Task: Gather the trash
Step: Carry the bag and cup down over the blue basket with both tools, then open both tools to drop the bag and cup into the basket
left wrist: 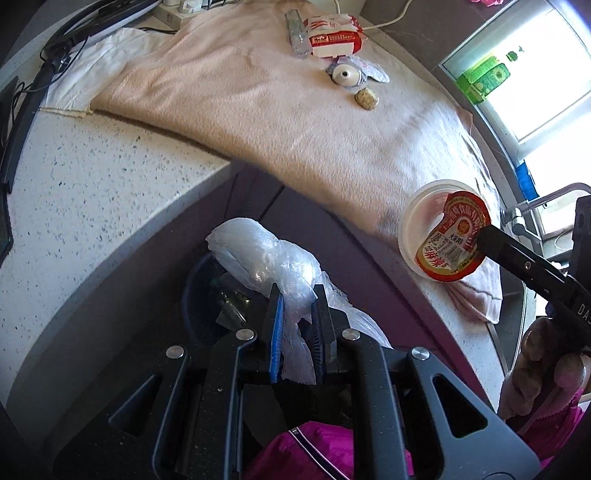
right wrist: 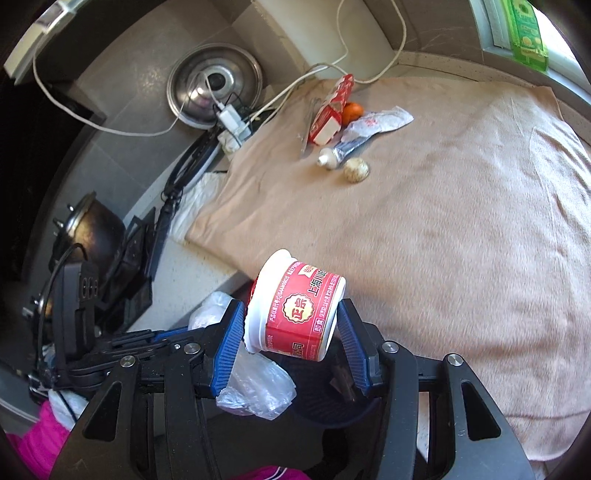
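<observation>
My left gripper [left wrist: 297, 295] is shut on a crumpled clear plastic bag [left wrist: 258, 254] and holds it over a dark blue bin [left wrist: 199, 291] below the counter edge. My right gripper [right wrist: 291, 314] is shut on a red and white food cup [right wrist: 295, 306], held on its side above the bin [right wrist: 332, 402]; the cup also shows in the left wrist view [left wrist: 443, 229]. On the pink towel [right wrist: 443, 221] lie a red carton [right wrist: 328, 110], a toothpaste tube [right wrist: 354, 140], a small shell-like lump [right wrist: 356, 170] and an orange [right wrist: 351, 110].
A speckled white counter [left wrist: 92, 192] runs left of the towel. Cables, a power strip [right wrist: 231, 125], a steel lid [right wrist: 214, 85] and a dark pot [right wrist: 92, 229] crowd the far left. A green carton [right wrist: 526, 33] stands on the window sill.
</observation>
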A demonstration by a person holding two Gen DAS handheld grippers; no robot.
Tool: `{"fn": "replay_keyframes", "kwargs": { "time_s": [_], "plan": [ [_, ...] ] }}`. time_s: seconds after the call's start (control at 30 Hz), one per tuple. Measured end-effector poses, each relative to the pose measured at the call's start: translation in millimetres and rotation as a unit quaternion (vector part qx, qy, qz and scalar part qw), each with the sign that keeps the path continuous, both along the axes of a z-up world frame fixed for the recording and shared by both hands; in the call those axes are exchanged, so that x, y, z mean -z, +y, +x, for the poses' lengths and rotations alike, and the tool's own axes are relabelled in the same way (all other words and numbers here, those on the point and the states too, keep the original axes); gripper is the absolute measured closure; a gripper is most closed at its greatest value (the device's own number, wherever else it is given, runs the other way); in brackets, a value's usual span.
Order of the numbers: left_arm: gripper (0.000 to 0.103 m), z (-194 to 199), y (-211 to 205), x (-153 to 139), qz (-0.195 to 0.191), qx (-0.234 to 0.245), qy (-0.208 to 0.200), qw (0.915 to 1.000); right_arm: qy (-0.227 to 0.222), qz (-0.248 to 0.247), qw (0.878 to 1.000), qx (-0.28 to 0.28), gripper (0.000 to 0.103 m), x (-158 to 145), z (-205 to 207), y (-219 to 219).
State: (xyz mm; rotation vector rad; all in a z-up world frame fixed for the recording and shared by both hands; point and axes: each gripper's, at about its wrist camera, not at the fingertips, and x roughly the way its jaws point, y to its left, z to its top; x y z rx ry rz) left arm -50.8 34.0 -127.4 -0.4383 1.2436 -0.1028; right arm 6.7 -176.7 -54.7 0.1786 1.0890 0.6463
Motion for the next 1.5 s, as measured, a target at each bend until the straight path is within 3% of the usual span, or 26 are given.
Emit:
{"fn": "replay_keyframes", "kwargs": {
  "time_s": [0.73,1.5],
  "plan": [
    [0.091,-21,-8,96,0.018,0.017,0.09,0.9956,0.023,-0.1,0.993,-0.059,0.053,82,-53,31],
    [0.09,-8,-17,156,0.063,0.039,0.139,0.9876,0.025,-0.188,0.978,-0.088,0.053,161,-50,72]
  ]
}}
